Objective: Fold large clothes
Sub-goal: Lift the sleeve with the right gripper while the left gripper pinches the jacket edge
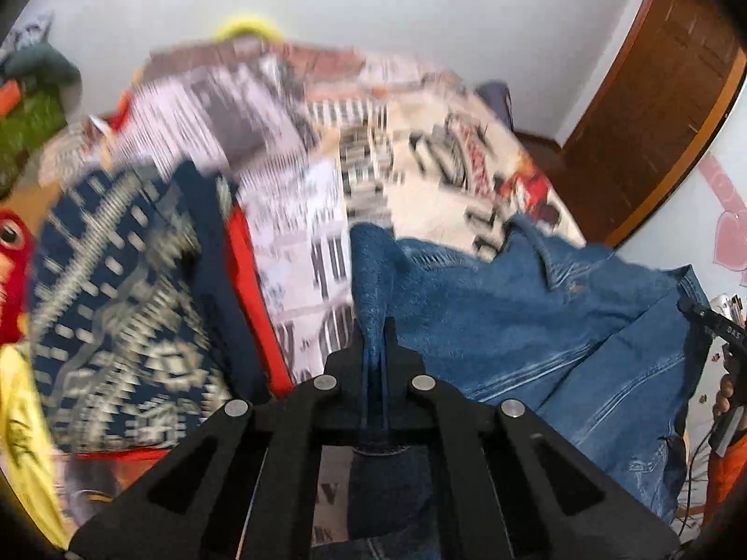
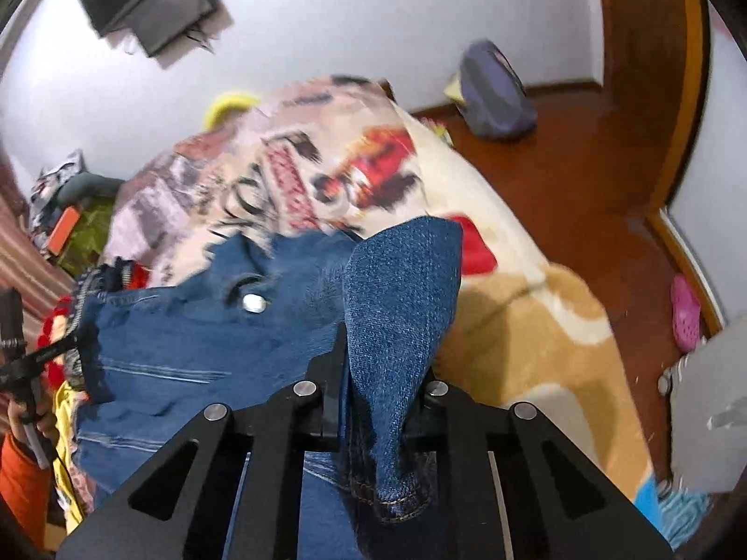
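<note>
A blue denim jacket (image 1: 537, 326) hangs stretched between my two grippers above the bed. My left gripper (image 1: 376, 350) is shut on a fold of the denim at the jacket's left side. My right gripper (image 2: 373, 364) is shut on another fold of the same jacket (image 2: 210, 340), and the cloth drapes over its fingers. A metal button (image 2: 253, 302) shows on the jacket front. The right gripper also shows in the left wrist view (image 1: 714, 326) at the far right edge, and the left gripper shows in the right wrist view (image 2: 28, 364) at the far left.
The bed carries a printed cream and red blanket (image 1: 443, 149). A navy patterned garment (image 1: 126, 303) on red cloth lies at left, with yellow cloth (image 1: 23, 443) beside it. A wooden door (image 1: 653, 107) stands at right. A backpack (image 2: 495, 93) and a pink shoe (image 2: 686, 312) lie on the wooden floor.
</note>
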Demonstrator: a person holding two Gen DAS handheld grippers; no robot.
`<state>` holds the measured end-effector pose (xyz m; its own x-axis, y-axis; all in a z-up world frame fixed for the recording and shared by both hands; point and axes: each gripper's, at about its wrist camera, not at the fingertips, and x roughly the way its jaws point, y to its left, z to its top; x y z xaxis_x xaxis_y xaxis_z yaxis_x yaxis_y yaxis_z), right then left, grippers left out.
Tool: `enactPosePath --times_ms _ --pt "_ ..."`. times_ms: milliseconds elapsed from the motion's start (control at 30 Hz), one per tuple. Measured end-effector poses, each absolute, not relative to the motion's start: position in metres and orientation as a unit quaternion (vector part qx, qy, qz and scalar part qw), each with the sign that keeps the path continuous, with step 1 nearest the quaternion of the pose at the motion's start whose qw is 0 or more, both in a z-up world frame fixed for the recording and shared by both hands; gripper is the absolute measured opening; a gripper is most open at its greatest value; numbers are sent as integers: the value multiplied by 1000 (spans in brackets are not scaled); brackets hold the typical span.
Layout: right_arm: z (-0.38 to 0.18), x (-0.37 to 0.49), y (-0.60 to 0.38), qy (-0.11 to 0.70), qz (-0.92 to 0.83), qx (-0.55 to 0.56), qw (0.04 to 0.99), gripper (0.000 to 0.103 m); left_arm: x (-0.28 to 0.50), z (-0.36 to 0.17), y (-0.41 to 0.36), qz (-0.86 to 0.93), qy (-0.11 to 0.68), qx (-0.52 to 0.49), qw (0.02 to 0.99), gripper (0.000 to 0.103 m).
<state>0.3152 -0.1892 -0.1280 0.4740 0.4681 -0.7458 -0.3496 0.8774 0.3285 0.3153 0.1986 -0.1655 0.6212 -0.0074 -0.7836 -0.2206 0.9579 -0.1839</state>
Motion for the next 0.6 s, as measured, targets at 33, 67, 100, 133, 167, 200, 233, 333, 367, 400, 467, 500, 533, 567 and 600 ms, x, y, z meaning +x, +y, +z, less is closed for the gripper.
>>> enactPosePath --times_ms 33,67,100,133,167,200,233,333,367,400,467,500,533,567,600 --pt "-117 309 -186 445 246 61 859 12 309 -153 196 66 416 -122 899 3" --pt "-107 304 -182 437 252 56 862 12 304 -140 196 75 400 -109 907 1" --pt "-101 302 -178 431 256 50 864 12 297 -121 194 91 375 -87 918 0" --pt "-92 298 -172 423 261 42 867 12 289 -108 193 115 349 -63 928 0" --pt "-86 295 -166 416 265 34 869 11 284 -90 192 142 320 -30 936 0" --pt "-84 296 -160 412 268 30 870 11 283 -76 194 142 307 -17 941 0" --pt "-80 295 -154 408 271 24 872 11 283 -69 197 129 309 -20 942 0" --pt "-81 301 -142 409 260 6 875 11 287 -61 204 112 335 -32 935 0" --pt "-85 305 -141 413 258 14 873 11 286 -63 206 101 343 -36 933 2" --pt "-88 306 -143 418 254 20 872 11 288 -70 207 93 354 -40 930 5" --pt "-98 313 -149 425 246 39 870 11 289 -85 209 82 375 -49 922 32" --pt "-101 315 -151 429 242 43 869 12 292 -98 211 74 390 -58 916 43" --pt "-105 317 -155 433 238 47 868 12 293 -108 208 69 400 -65 911 63" --pt "-109 319 -159 437 234 52 867 12 296 -122 208 60 415 -76 905 69" --pt "-111 319 -162 440 232 54 866 12 300 -135 208 47 430 -91 897 69"
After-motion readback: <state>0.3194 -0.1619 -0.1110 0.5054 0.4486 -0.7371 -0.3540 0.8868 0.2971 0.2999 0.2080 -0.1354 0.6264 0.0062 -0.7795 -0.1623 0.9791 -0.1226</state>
